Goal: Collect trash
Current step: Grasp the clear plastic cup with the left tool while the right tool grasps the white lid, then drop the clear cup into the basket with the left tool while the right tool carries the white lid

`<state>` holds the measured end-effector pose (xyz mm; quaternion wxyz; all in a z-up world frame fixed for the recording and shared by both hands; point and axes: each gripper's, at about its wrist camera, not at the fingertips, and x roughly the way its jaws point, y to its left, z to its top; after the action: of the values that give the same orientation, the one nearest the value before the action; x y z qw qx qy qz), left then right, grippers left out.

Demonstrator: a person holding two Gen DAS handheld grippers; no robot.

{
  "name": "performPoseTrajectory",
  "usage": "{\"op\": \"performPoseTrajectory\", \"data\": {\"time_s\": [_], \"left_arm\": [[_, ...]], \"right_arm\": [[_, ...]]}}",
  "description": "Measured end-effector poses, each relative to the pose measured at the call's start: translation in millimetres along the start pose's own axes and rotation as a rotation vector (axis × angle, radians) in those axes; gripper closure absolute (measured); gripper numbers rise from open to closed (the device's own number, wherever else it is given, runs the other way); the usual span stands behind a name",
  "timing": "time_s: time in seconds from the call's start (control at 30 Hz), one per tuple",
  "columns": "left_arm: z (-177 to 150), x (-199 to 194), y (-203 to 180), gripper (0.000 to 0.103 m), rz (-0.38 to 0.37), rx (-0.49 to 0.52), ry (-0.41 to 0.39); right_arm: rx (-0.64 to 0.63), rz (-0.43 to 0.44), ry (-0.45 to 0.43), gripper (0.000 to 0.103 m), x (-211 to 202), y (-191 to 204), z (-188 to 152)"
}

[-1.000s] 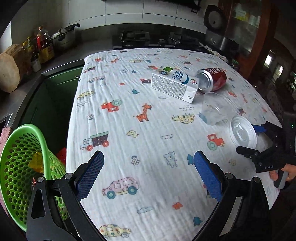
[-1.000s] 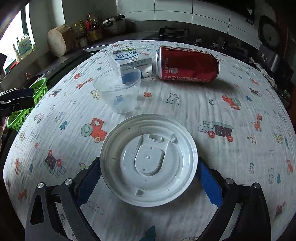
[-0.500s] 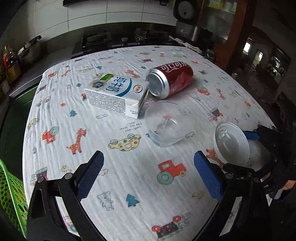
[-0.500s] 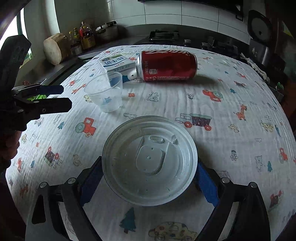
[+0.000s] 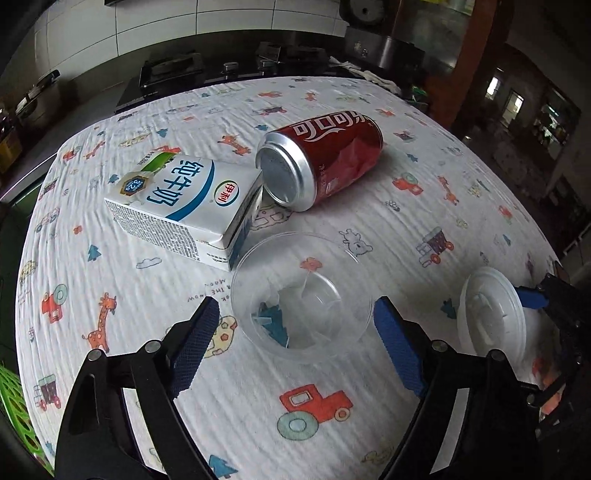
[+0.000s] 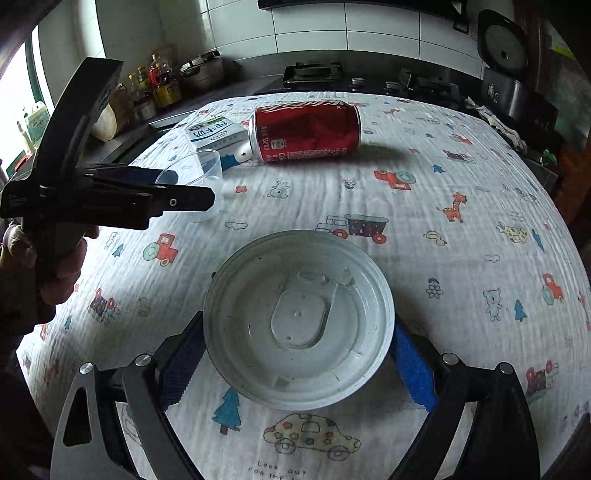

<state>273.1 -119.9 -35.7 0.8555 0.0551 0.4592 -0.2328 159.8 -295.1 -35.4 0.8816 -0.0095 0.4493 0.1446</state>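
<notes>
The left gripper [image 5: 295,343] hangs over the cloth [image 5: 332,435], its jaws having just been closing, with the clear cup [image 5: 301,295] standing upright between the blue pads [image 5: 194,347]; a sliver of cloth shows on each side of the rim, so the pads are close but not yet pressing. In the right wrist view the right gripper [image 6: 295,362] has its pads against both edges of the white lid [image 6: 297,317], which sits tilted between them just above the cloth; the jaws stand wide because the lid is wide. From the left view that lid [image 5: 491,314] shows at the right edge, standing nearly on edge in the other tool's fingers. A hand [image 6: 55,266] grips the left tool's handle at the left of the right view, where the tool's black fingers cross in front of the cup [image 6: 195,177]. Just beyond the cup lies the milk carton [image 5: 184,199], flat on its side, its near corner almost at the cup's rim. Beside the carton, touching or nearly touching its far end, the red can [image 5: 321,162] lies on its side with its silver end turned toward the carton. A sliver of green basket [image 5: 14,417] shows at the lower left of the left view, off the cloth's edge. Farther back are a stove [image 6: 314,74] and a tiled wall [image 6: 332,29], with bottles [image 6: 162,85] on the counter at left.
</notes>
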Motion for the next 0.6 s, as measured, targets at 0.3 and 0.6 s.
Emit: {"op": "performPoseTrajectory", "data": {"time_s": [0.3, 0.6], "left_arm": [[-7.4, -4.2, 5.6, 0.046, -0.029, -0.027, -0.02], [-31.8, -58.3, 35.9, 0.046, 0.0, -0.081, -0.098]], "right_arm": [[0.007, -0.01, -0.003, 0.013, -4.2, 1.4, -0.8], [-0.039, 0.013, -0.021, 0.013, -12.4, 27.4, 7.1]]}}
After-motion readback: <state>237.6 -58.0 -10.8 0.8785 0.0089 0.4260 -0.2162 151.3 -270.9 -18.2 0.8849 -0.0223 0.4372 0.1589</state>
